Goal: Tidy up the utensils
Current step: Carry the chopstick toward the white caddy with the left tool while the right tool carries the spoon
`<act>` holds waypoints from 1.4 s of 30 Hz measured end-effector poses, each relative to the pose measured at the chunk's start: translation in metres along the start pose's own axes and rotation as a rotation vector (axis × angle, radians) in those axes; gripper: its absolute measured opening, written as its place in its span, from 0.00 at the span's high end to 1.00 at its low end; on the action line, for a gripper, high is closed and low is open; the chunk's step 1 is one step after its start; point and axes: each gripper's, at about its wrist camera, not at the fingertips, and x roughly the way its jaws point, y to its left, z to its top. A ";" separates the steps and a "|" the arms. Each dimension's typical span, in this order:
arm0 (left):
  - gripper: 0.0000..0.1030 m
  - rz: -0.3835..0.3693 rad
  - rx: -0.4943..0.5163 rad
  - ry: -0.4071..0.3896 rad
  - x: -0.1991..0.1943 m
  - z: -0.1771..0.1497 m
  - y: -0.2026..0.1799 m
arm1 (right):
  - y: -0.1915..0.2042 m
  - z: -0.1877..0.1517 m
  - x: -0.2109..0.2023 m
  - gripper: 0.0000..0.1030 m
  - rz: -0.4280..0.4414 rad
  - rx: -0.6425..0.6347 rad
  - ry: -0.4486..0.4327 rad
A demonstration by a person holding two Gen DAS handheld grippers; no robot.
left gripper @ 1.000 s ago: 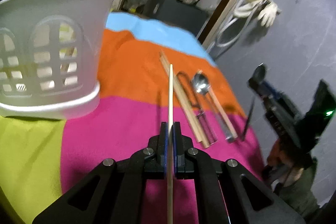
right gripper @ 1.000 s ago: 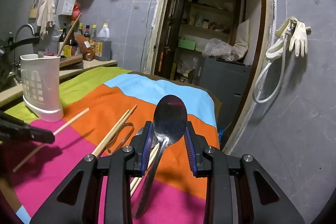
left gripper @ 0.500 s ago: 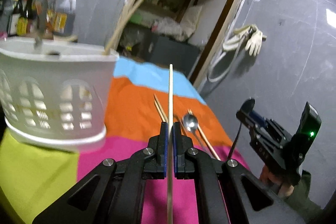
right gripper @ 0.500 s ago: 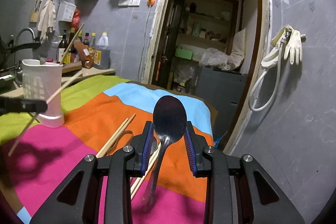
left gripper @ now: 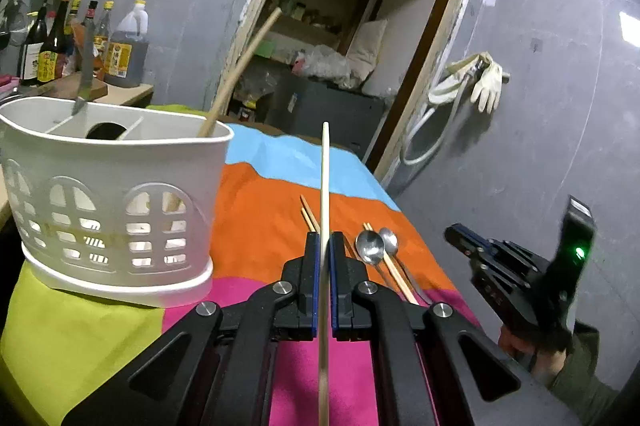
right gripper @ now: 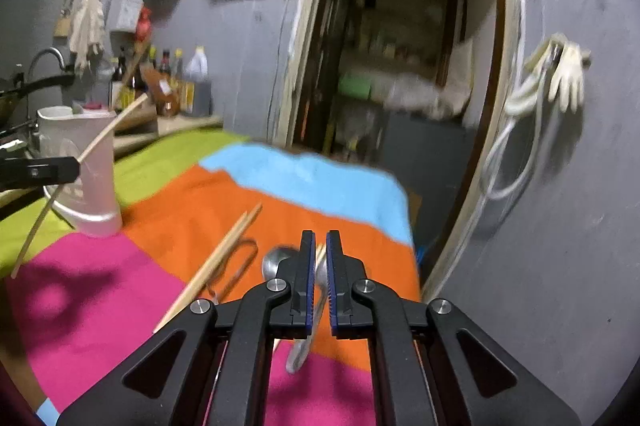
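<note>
White caddy [left gripper: 116,202] beside clamped chopstick [left gripper: 325,186] | left hand-held gripper [left gripper: 325,250] gripping | right hand-held gripper [right gripper: 320,254] nearly closed, empty

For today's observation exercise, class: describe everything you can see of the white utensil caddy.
The white utensil caddy looks like plastic, with a rounded rim, arched lattice cut-outs in its wall and a flared base. Dividers split the inside into compartments. It stands upright on the striped cloth, over the green and pink bands. A chopstick leans out of the right compartment and a metal handle rises from the back. No hand-held gripper touches it.
</note>
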 end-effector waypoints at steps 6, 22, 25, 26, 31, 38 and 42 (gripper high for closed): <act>0.98 0.029 -0.002 0.116 0.028 0.002 -0.002 | -0.019 -0.004 0.036 0.74 0.030 0.084 0.177; 0.98 -0.009 -0.027 0.162 0.053 0.000 0.005 | -0.017 -0.011 0.116 0.72 0.035 0.008 0.469; 0.98 -0.014 -0.037 0.170 0.056 0.000 0.007 | -0.020 -0.009 0.121 0.71 0.049 0.029 0.478; 0.98 -0.015 -0.039 0.172 0.056 0.001 0.007 | -0.021 -0.009 0.122 0.71 0.054 0.036 0.479; 0.98 -0.020 -0.039 0.171 0.055 0.002 0.007 | -0.031 -0.007 0.131 0.69 0.115 0.091 0.502; 0.98 -0.024 -0.044 0.169 0.055 0.002 0.008 | -0.029 -0.002 0.140 0.62 0.140 0.104 0.505; 0.98 -0.024 -0.049 0.171 0.054 0.002 0.009 | -0.033 -0.001 0.144 0.68 0.146 0.124 0.496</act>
